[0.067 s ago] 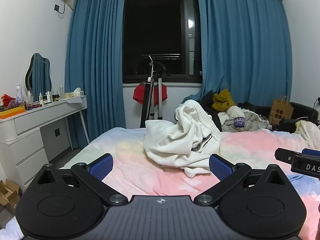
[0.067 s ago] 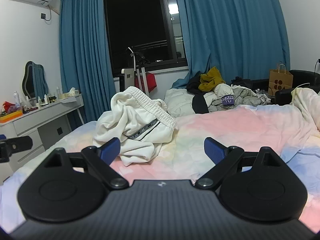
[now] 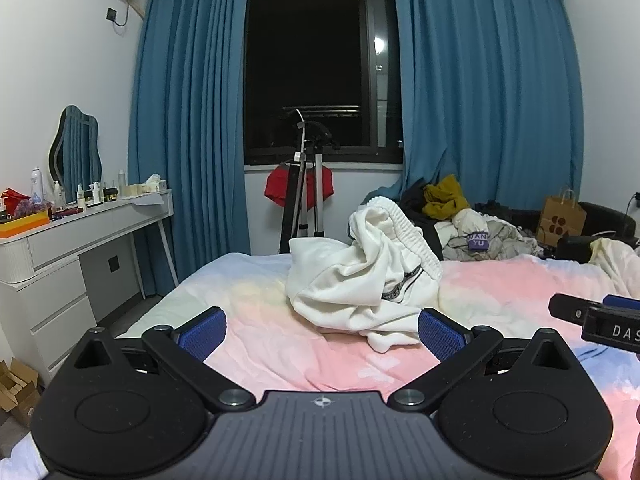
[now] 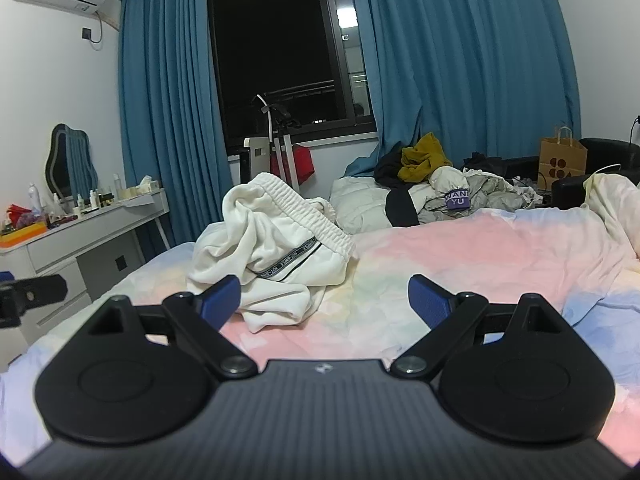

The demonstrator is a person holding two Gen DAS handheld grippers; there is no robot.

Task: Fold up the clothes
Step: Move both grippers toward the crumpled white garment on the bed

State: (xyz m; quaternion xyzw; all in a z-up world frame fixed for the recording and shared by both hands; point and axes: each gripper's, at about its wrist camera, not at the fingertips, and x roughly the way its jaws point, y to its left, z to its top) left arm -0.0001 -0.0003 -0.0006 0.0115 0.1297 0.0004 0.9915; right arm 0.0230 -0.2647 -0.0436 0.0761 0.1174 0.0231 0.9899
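**Bedroom, two grippers over bed — one crumpled garment**

- White garment [image 3: 360, 280]: bunched in a heap with its ribbed elastic waistband uppermost, lying on the pastel bedspread [image 3: 500, 292] toward the bed's far edge, slightly left of centre.
- Left gripper [image 3: 320, 334]: blue pads spread wide, gripping nothing, short of the heap's near side.
- Right gripper [image 4: 325, 300]: likewise spread wide and unladen — its left pad overlaps the garment's near edge in view; contact cannot be told.
- Clothes pile [image 4: 436, 184]: beyond the bed's far right edge.
- White dresser [image 3: 80, 248]: off the bed's left side.

Black hand-held gripper [image 3: 322, 332] bodies, blue ribbed pads [image 3: 202, 334] (silver pivot screws).
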